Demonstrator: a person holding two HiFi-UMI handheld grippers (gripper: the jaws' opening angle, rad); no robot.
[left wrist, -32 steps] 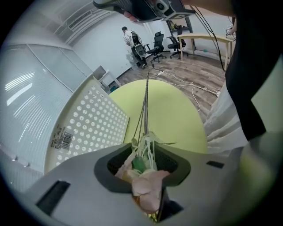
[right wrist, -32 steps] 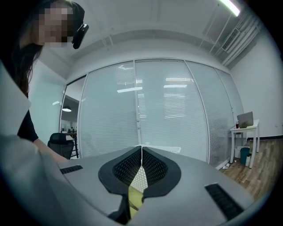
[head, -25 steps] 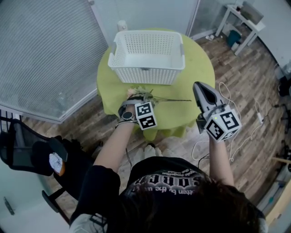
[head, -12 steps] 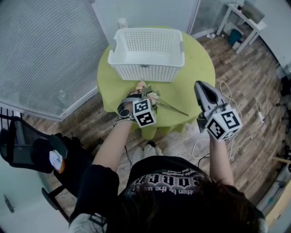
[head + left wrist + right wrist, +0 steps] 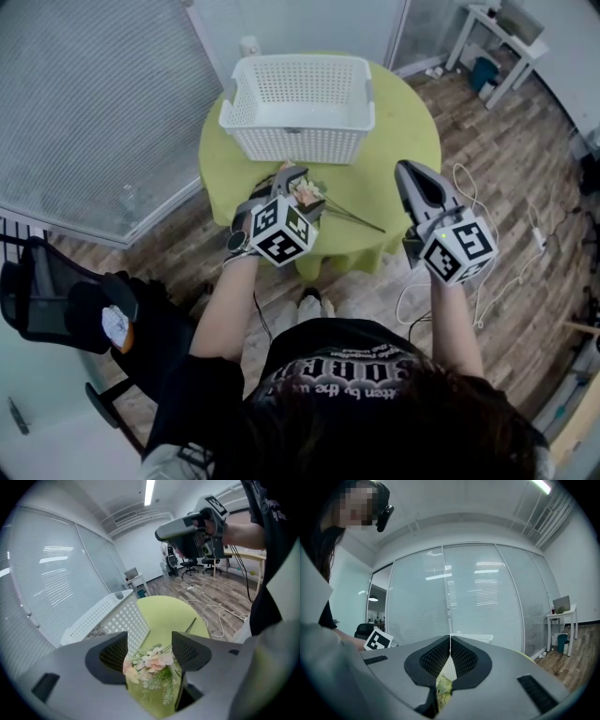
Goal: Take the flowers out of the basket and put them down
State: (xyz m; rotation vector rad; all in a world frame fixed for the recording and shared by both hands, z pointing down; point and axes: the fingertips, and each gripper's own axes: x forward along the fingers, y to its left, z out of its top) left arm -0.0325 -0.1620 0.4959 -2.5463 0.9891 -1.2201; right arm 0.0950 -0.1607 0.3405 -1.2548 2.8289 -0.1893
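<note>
A small bunch of pale pink flowers (image 5: 306,190) lies on the green round table (image 5: 403,141) in front of the white basket (image 5: 295,145), its thin stem (image 5: 361,220) running right toward the table's edge. My left gripper (image 5: 287,178) hovers just over the blooms, open. In the left gripper view the flowers (image 5: 152,660) show between the pads (image 5: 115,656), apart from both, with the basket (image 5: 108,616) behind. My right gripper (image 5: 410,178) hangs shut and empty off the table's right front. In the right gripper view (image 5: 450,641) its jaws meet at the tips.
A black office chair (image 5: 56,309) stands at the lower left. White cables (image 5: 469,202) trail over the wooden floor at the right. A small white side table (image 5: 497,42) is at the far right. Blinds behind glass fill the left.
The left gripper's jaws have opened and let go of the flowers, and it has drawn back toward me. The stem swung from pointing right to lower right. The right gripper stayed put.
</note>
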